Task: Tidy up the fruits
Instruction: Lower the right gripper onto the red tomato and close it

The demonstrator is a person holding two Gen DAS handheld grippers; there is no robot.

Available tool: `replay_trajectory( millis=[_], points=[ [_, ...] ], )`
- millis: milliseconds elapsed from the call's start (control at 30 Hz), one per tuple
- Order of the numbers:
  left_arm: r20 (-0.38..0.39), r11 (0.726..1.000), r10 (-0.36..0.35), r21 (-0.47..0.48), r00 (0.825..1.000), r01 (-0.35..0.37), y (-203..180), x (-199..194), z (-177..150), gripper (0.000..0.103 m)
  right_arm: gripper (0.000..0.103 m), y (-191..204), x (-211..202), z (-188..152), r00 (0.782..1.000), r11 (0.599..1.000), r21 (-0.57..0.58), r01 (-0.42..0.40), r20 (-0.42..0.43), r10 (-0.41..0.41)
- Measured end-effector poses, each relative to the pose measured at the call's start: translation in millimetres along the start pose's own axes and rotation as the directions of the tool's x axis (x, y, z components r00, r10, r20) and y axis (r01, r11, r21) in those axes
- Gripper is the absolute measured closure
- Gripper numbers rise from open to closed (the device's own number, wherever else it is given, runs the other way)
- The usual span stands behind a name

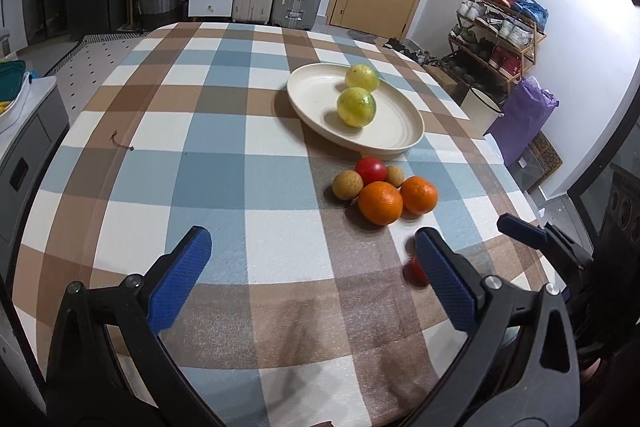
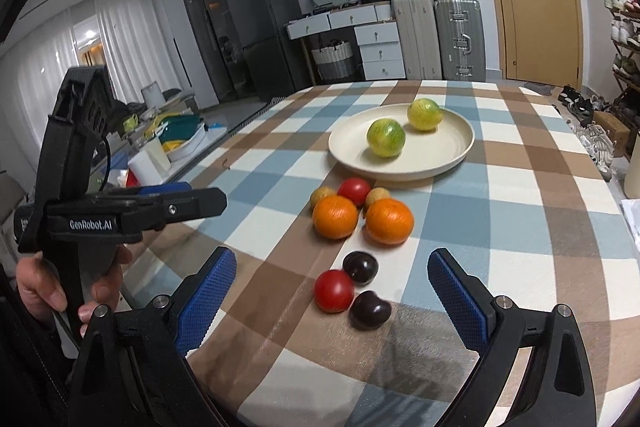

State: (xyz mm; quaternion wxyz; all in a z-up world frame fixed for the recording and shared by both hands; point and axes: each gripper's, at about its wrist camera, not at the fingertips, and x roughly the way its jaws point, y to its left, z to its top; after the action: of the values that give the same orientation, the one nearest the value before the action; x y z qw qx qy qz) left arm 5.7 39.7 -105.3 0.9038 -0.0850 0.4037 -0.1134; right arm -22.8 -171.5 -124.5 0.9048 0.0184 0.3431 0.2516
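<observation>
Blue-padded right gripper [image 2: 332,291] sits nearest, its jaws spread wide and empty over the checked tablecloth of the desk [image 2: 520,227]; the left gripper [image 1: 312,267] hovers alongside, its jaws likewise apart and holding nothing. Farther back stands the round cream plate [image 2: 456,151], already carrying two yellow-green round fruits [image 2: 386,137]. Just before its rim cluster two oranges [image 2: 335,217], a red tomato [image 2: 354,190] and two small tan fruits [image 2: 377,195]. Nearest the right jaws lie another red tomato [image 2: 333,291] and two dark plums [image 2: 370,309], touching. These round fruits look apt to roll: closing on one may nudge its neighbours towards the desk edge.
</observation>
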Motion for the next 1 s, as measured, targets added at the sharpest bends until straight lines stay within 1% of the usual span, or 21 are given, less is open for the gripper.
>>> replay_trajectory(
  millis=[133,300,433,500,600,633,733,833,867,933,1000],
  points=[
    [-0.005,1.000,0.004,-0.017,1.000,-0.004,7.8,2.3,-2.0,0.001,0.011,6.2,8.3,-2.7,1.000,1.000,-0.029,-0.007,-0.028,0.006],
    [-0.012,1.000,0.003,-0.031,1.000,-0.004,15.9,5.7,-4.8,0.001,0.021,11.2,19.2,-7.3,0.997,0.999,-0.036,-0.036,-0.074,0.033],
    [-0.018,0.999,0.003,-0.043,1.000,-0.004,22.3,8.8,-6.2,0.001,0.023,14.7,26.3,-9.4,0.995,0.998,-0.048,-0.032,-0.097,0.027],
    [-0.019,0.999,0.004,-0.050,1.000,-0.005,25.9,9.8,-6.7,0.001,0.027,15.3,29.4,-9.5,0.993,0.998,-0.047,-0.037,-0.110,0.032],
    [-0.023,0.998,0.006,-0.061,1.000,-0.008,31.1,11.8,-7.6,0.001,0.029,16.2,33.4,-9.6,0.992,0.998,-0.051,-0.036,-0.125,0.030],
    [-0.024,0.998,0.007,-0.063,1.000,-0.008,32.3,11.7,-8.6,0.001,0.030,16.5,34.4,-9.4,0.991,0.998,-0.054,-0.033,-0.129,0.026],
    [-0.028,0.998,0.008,-0.070,1.000,-0.010,36.0,13.4,-9.1,0.001,0.038,18.1,39.4,-8.5,0.988,0.998,-0.066,-0.020,-0.155,0.009],
    [-0.027,0.997,0.011,-0.075,1.000,-0.013,38.8,14.1,-9.2,0.001,0.043,21.4,42.4,-7.2,0.984,0.995,-0.100,0.023,-0.174,-0.040],
    [-0.028,0.997,0.011,-0.077,1.000,-0.013,39.5,13.7,-9.8,0.001,0.048,21.8,43.4,-7.1,0.983,0.994,-0.109,0.029,-0.179,-0.048],
    [-0.029,0.996,0.010,-0.083,1.000,-0.012,41.3,14.9,-9.8,0.001,0.051,23.3,46.8,-7.0,0.978,0.989,-0.137,0.054,-0.194,-0.080],
    [-0.032,0.996,0.010,-0.084,0.999,-0.013,42.2,15.9,-10.0,0.001,0.056,23.4,49.1,-7.1,0.975,0.985,-0.157,0.072,-0.199,-0.103]
  ],
)
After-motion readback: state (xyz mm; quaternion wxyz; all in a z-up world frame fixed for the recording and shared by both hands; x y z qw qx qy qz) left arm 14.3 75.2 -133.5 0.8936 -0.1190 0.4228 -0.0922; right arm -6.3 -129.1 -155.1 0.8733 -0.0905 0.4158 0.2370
